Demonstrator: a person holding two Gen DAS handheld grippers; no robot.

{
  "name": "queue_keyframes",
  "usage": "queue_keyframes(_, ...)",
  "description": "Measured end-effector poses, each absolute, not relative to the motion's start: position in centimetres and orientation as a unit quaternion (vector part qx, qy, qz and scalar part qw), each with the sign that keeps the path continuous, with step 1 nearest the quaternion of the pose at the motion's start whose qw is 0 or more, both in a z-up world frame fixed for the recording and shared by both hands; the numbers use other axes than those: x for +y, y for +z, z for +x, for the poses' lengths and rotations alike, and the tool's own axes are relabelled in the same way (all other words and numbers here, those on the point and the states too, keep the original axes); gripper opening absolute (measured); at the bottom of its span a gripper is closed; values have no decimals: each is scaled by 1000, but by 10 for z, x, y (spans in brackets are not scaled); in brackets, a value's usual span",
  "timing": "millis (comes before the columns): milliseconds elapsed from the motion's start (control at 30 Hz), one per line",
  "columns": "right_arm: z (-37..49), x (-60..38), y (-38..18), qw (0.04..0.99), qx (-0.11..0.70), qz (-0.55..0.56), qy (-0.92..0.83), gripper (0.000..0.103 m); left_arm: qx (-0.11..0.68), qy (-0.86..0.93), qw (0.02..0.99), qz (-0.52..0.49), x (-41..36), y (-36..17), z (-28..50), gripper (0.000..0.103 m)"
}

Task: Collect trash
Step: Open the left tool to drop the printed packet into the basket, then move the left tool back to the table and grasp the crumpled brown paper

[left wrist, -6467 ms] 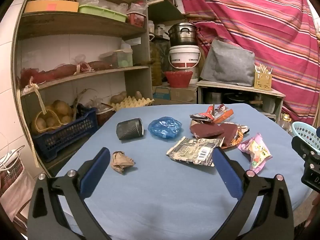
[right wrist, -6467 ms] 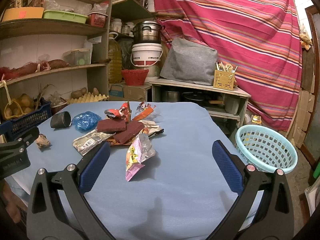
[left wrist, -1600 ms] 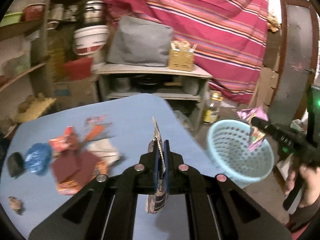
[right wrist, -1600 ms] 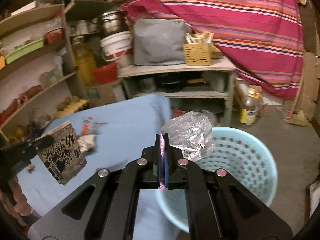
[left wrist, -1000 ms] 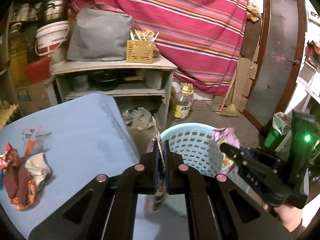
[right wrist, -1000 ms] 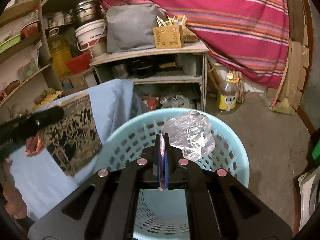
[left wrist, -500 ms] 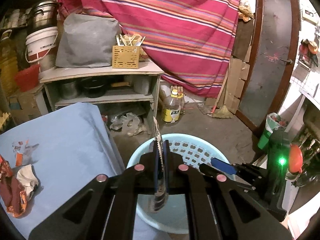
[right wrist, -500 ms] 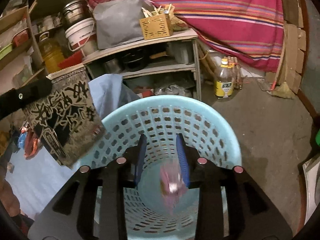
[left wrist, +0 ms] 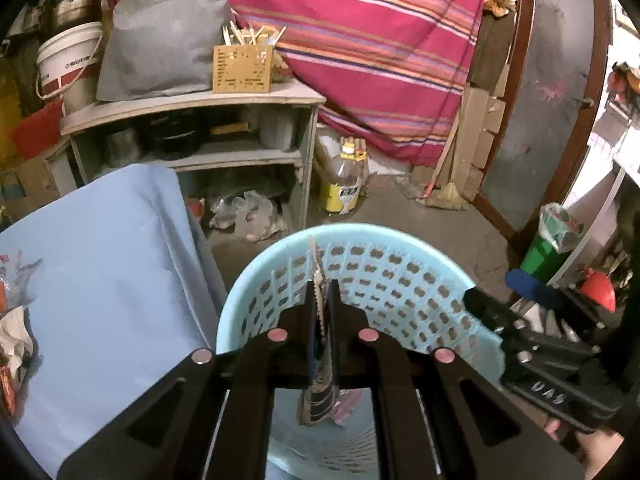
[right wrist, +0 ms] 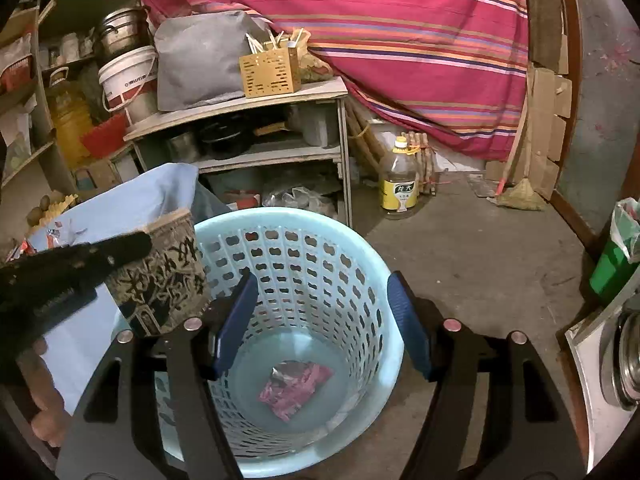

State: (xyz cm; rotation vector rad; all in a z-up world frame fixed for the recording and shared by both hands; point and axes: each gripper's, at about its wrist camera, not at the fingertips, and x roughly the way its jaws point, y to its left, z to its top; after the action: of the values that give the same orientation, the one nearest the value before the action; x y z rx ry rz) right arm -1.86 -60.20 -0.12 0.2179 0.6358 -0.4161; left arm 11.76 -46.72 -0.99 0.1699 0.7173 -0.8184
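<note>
My left gripper (left wrist: 323, 316) is shut on a flat black-and-tan printed wrapper (left wrist: 318, 396), which hangs edge-on over the light blue basket (left wrist: 400, 280). In the right wrist view that same wrapper (right wrist: 160, 280) hangs at the basket's left rim, pinched by the left gripper (right wrist: 132, 246). My right gripper (right wrist: 322, 320) is above the basket (right wrist: 360, 256), its jaws opening with nothing between them. A pink wrapper (right wrist: 294, 388) lies on the basket's bottom. The right gripper's blue finger (left wrist: 528, 286) shows at the right in the left wrist view.
The blue-clothed table (left wrist: 100, 280) lies left of the basket with more wrappers (left wrist: 12, 344) at its far left. Behind stand a low shelf (left wrist: 192, 104), an oil bottle (right wrist: 398, 182) on the concrete floor, a striped cloth and a green bin (left wrist: 548, 248) at the right.
The right gripper's jaws opened and the pink wrapper dropped to the basket's bottom. The left gripper moved with its wrapper from the table's edge to over the basket.
</note>
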Motion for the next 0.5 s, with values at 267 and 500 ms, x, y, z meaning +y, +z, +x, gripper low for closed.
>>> queue_keyframes(267, -16, -599, -2, 923, 313, 108, -198, 67, 338, -370, 861, 84, -455, -13, 118, 79)
queue_keyframes(500, -11, -592, 0, 924, 312, 99, -198, 69, 326, -348, 876, 75, -413, 1, 117, 79)
